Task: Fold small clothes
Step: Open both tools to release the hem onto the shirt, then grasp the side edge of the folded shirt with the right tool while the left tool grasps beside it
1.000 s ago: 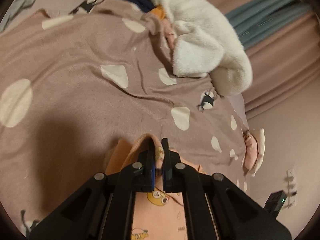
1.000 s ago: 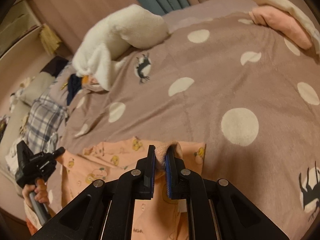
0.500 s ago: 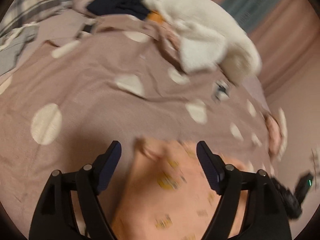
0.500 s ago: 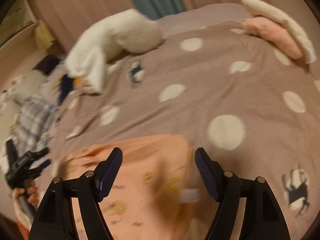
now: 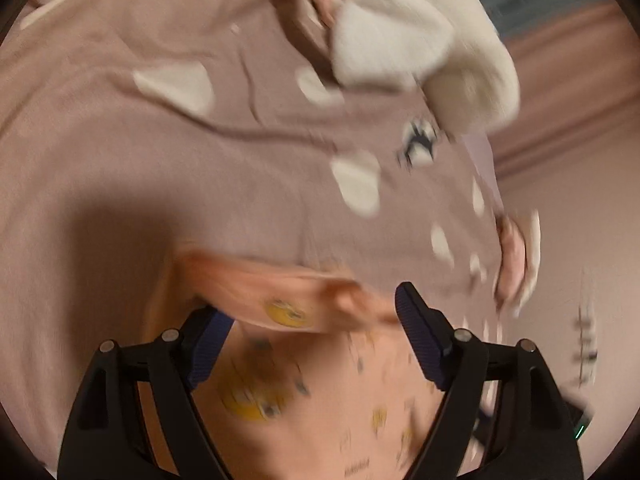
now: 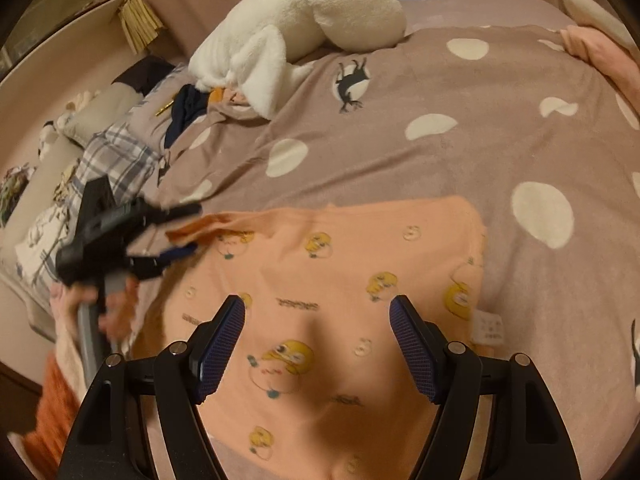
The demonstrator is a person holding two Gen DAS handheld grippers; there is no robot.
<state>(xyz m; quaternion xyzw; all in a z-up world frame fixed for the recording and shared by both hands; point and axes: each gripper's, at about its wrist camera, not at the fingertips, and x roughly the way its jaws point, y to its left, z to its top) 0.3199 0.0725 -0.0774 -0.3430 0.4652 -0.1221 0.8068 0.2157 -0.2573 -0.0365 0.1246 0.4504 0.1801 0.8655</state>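
A peach garment (image 6: 360, 280) printed with yellow cartoon figures lies spread flat on the brown polka-dot bedspread (image 6: 440, 160). My right gripper (image 6: 318, 320) hovers over its near half, open, with nothing pinched between the pads. In the right wrist view my left gripper (image 6: 172, 232) sits at the garment's left corner, held by a person's hand (image 6: 116, 312). The left wrist view is blurred: the left gripper (image 5: 310, 312) is open, and a raised fold of the peach garment (image 5: 272, 296) lies loosely across the gap between its fingers.
A white plush bundle (image 6: 304, 28) lies at the far side of the bed, with a dark navy garment (image 6: 188, 108) and plaid cloth (image 6: 120, 152) to its left. Pink and cream pillows (image 6: 600, 52) sit at the far right. Curtains hang behind the bed.
Both grippers were shut on the garment's far edge and have opened and let it go. The garment now lies flat, and both grippers have drawn back over it.
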